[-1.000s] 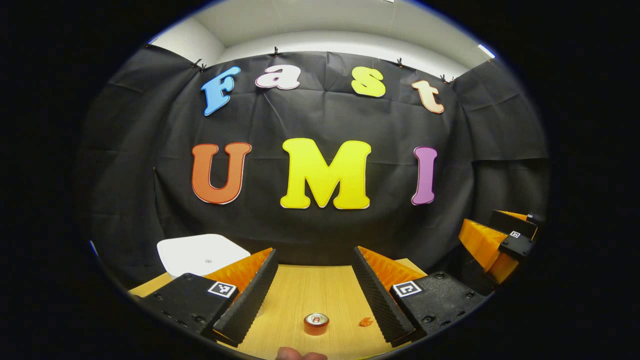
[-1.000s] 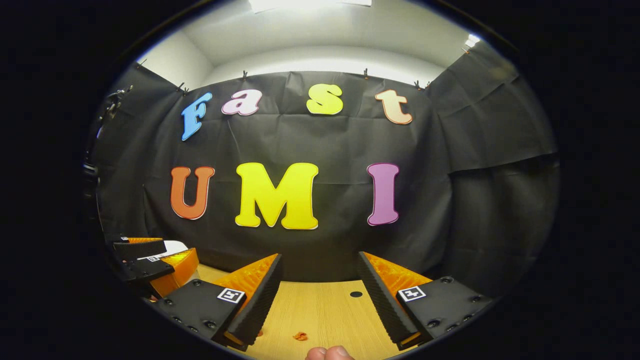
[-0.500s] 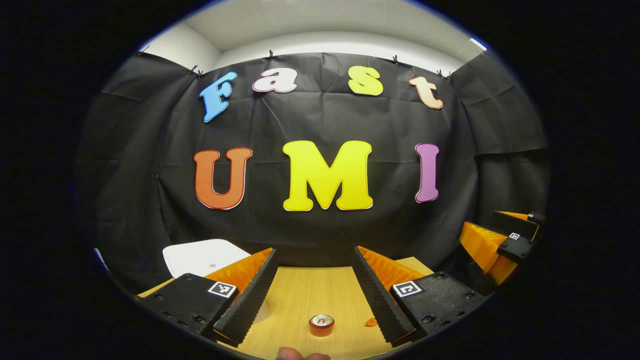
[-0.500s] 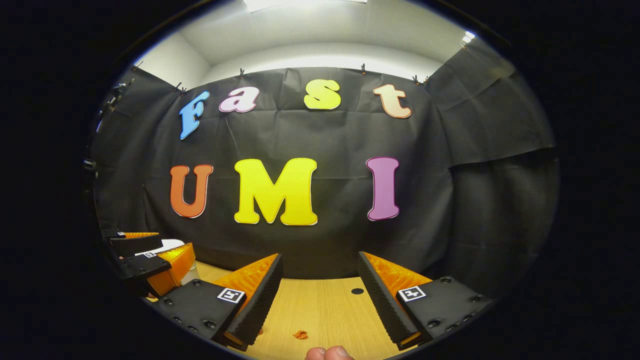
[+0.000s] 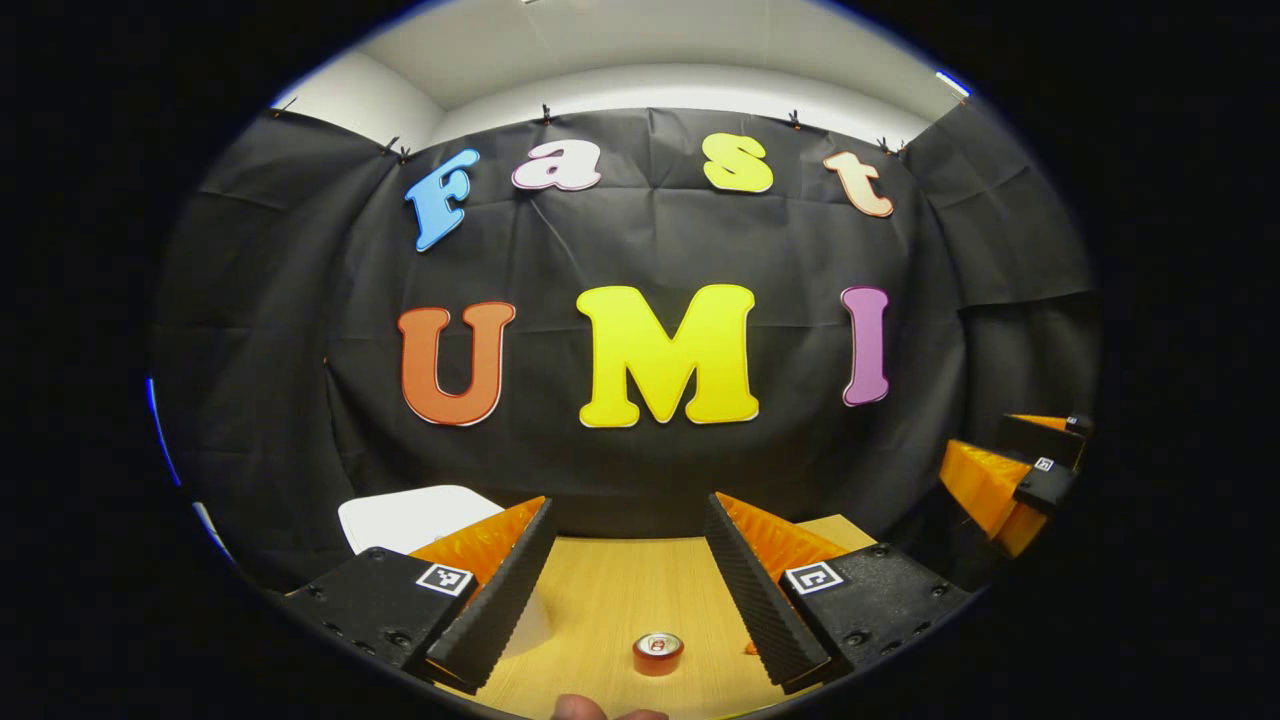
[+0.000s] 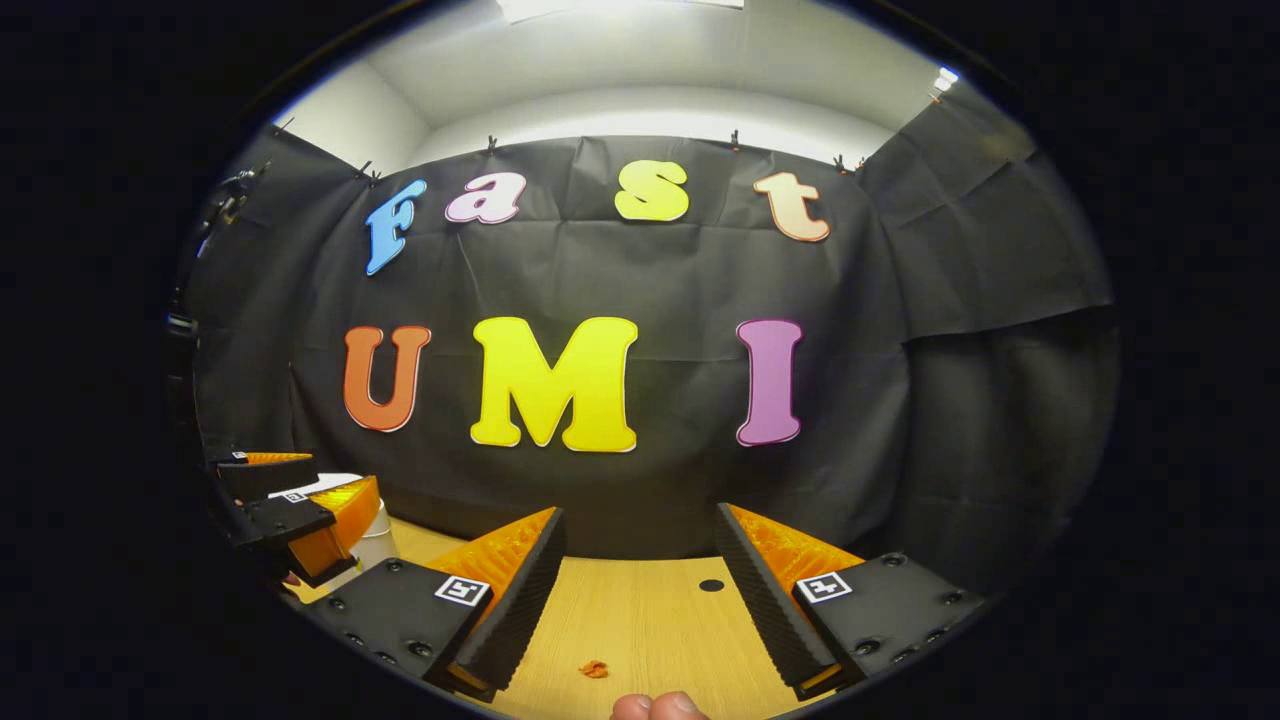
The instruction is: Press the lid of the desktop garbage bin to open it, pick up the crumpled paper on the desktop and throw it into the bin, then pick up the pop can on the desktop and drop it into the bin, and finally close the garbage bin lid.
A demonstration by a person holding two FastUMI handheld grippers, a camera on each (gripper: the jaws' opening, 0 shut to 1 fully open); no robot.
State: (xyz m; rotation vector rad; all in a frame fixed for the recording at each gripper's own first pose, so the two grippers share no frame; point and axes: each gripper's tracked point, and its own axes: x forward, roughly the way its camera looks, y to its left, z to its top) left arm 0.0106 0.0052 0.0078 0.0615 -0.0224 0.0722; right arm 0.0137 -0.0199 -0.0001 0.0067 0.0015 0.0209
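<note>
Between the fingers of my left gripper (image 5: pixel 628 505), which is open and holds nothing, a red pop can (image 5: pixel 657 653) stands upright on the wooden table (image 5: pixel 610 590). The white bin (image 5: pixel 415 515) sits at the left behind the left finger, its lid lying flat. A small orange crumpled paper (image 6: pixel 594 669) lies on the table, low between the fingers of my open, empty right gripper (image 6: pixel 638 515). In the left gripper view the paper (image 5: pixel 748 649) peeks out beside the right finger. Both grippers hover above the table, well short of the objects.
The right gripper (image 5: pixel 1015 465) hangs at the far right of the left gripper view; the left gripper (image 6: pixel 300 495) hangs at the left of the right gripper view, in front of the bin (image 6: pixel 378 540). A small round hole (image 6: pixel 711 585) marks the tabletop. A person's fingertip (image 6: pixel 660 706) shows at the bottom edge.
The left gripper view has swung slightly left: the can and wall have drifted right and the bin sits lower. In the right gripper view the left gripper has sunk a little.
</note>
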